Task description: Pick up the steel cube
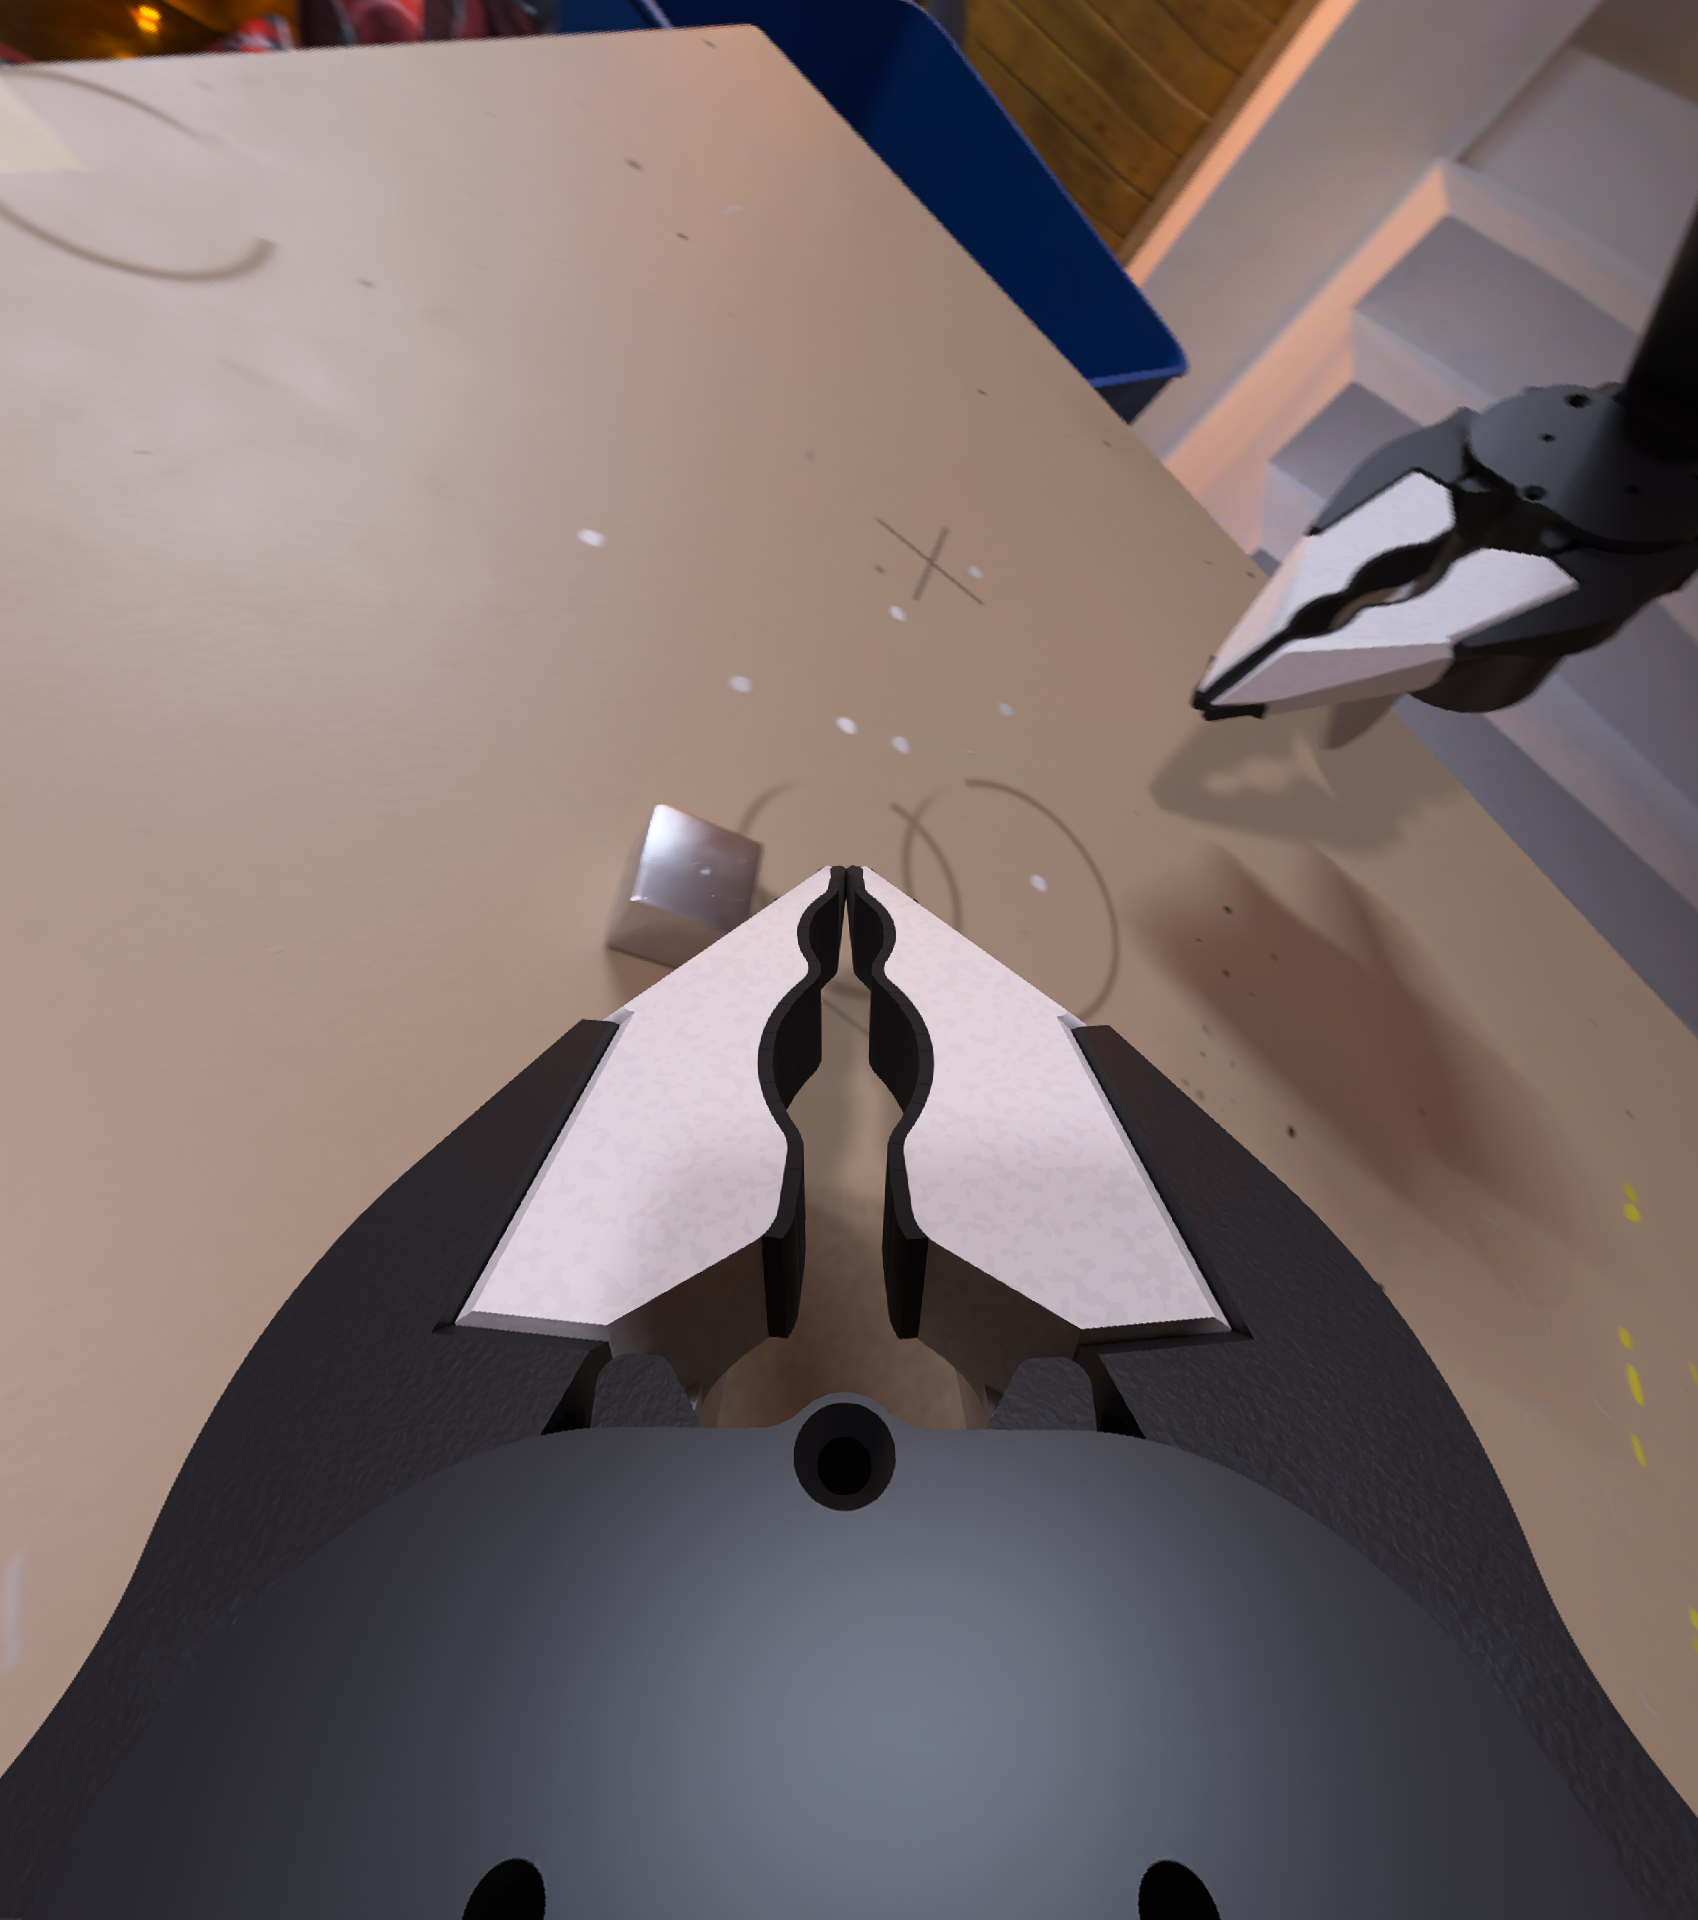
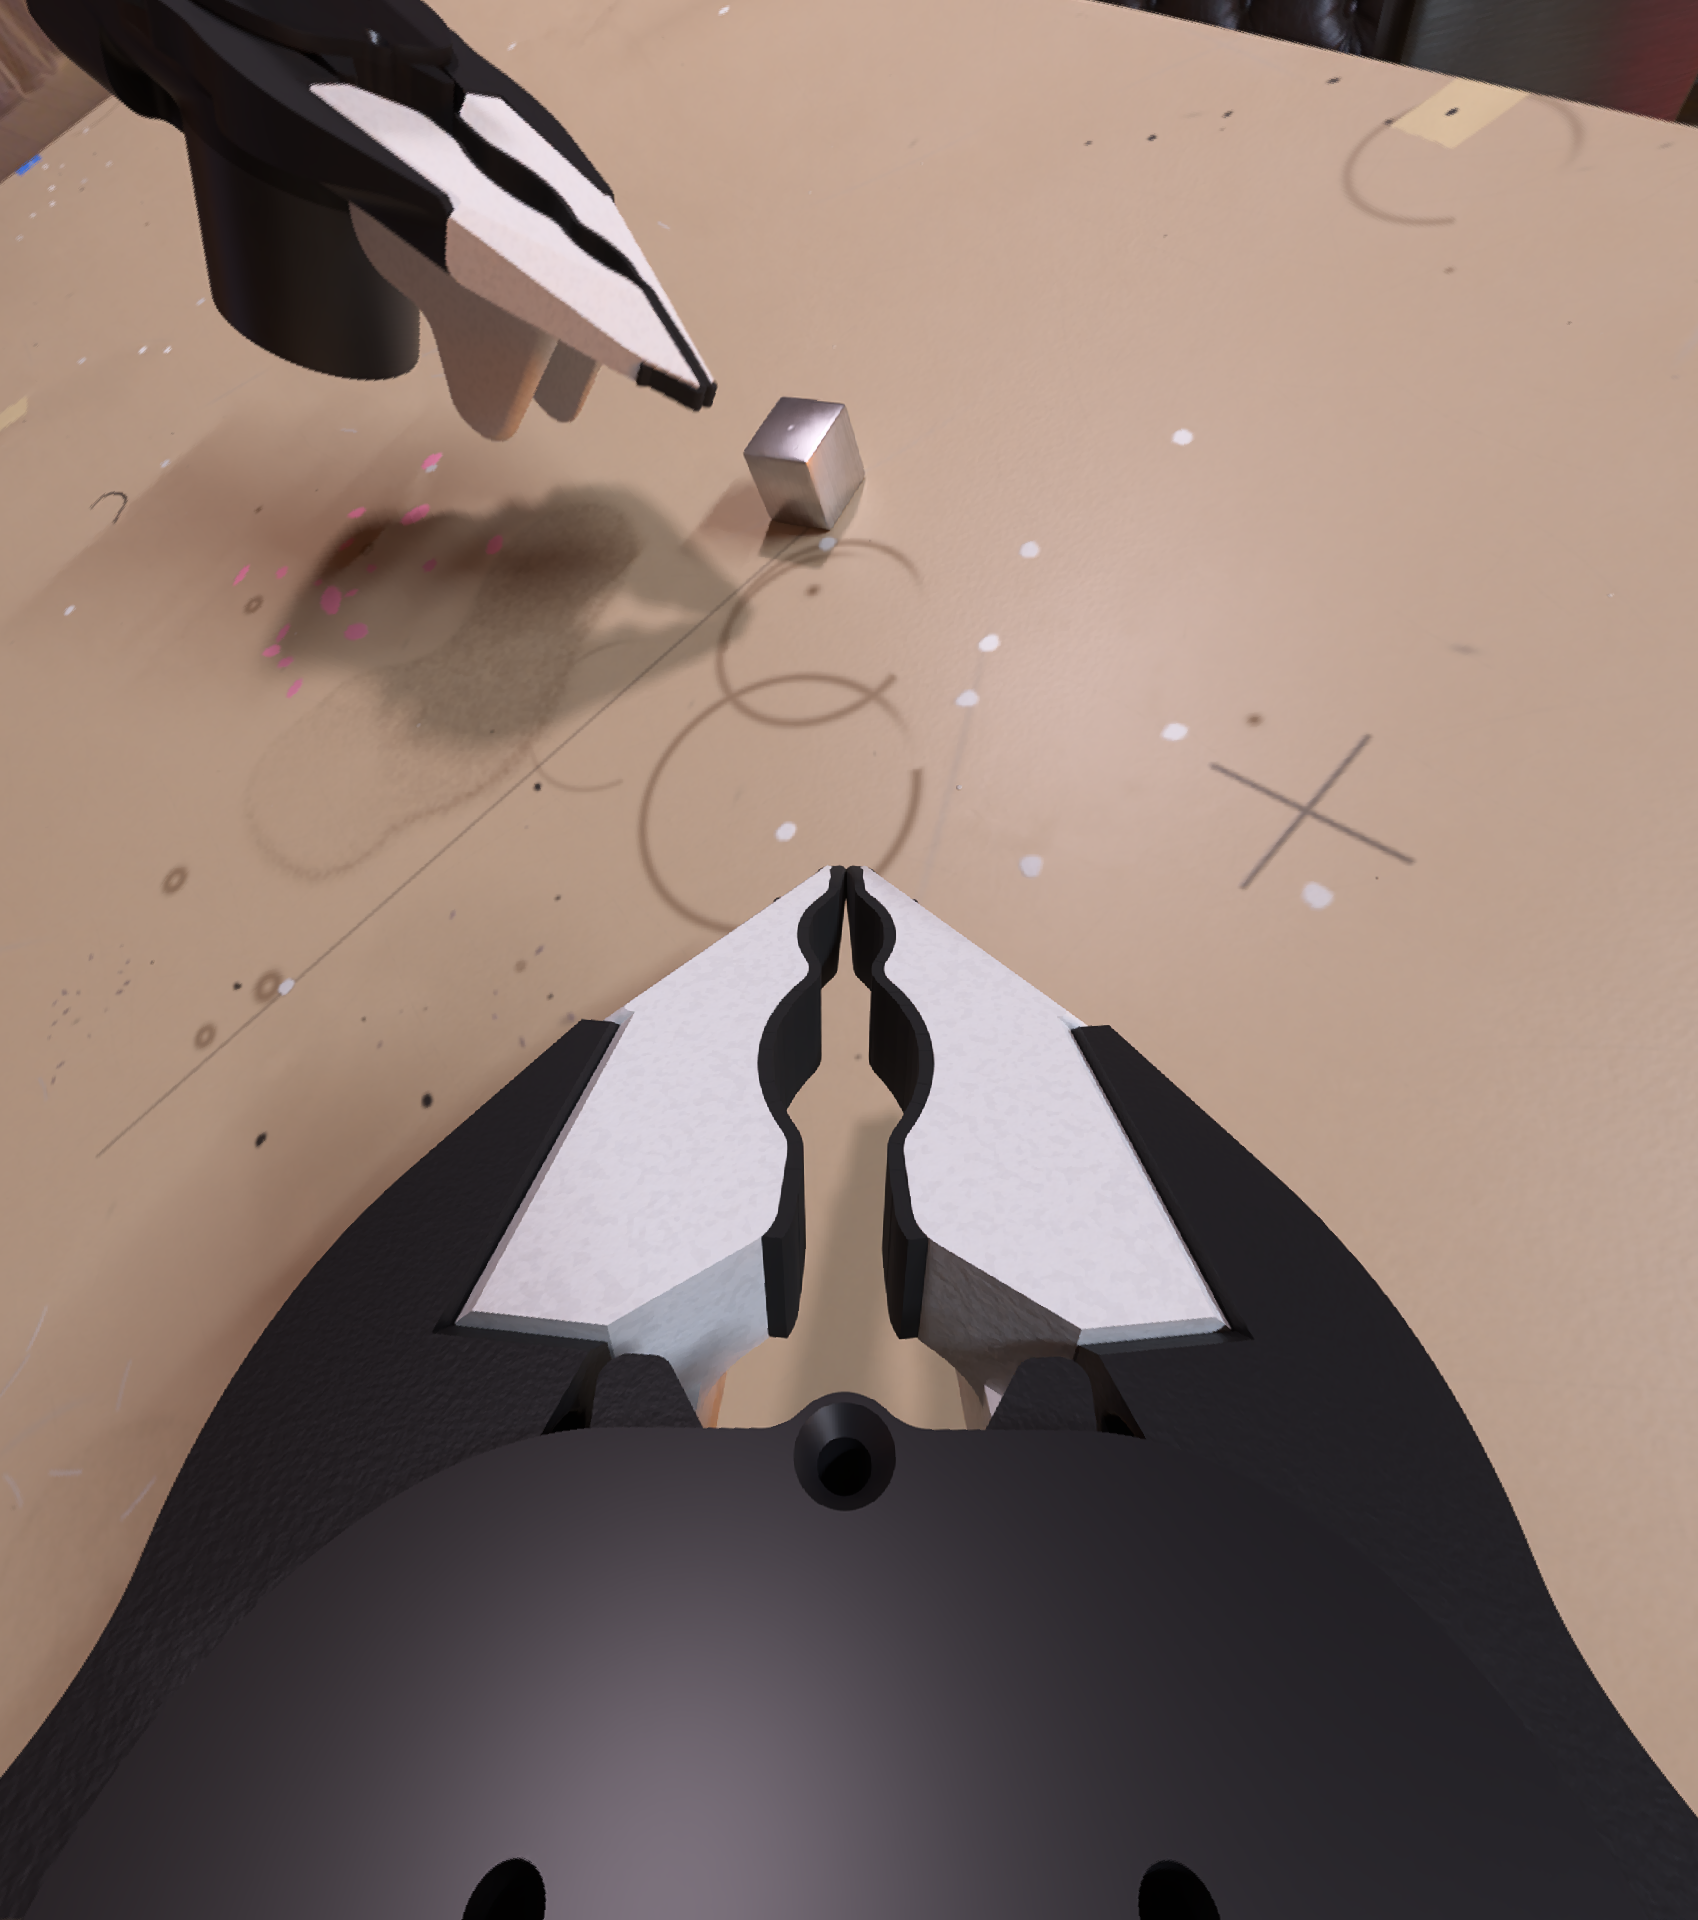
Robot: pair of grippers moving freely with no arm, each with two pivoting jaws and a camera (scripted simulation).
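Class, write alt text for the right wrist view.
A small steel cube sits untouched on a tan table. The left gripper, shut, points at it from close by, while the right gripper, also shut, hangs farther back.
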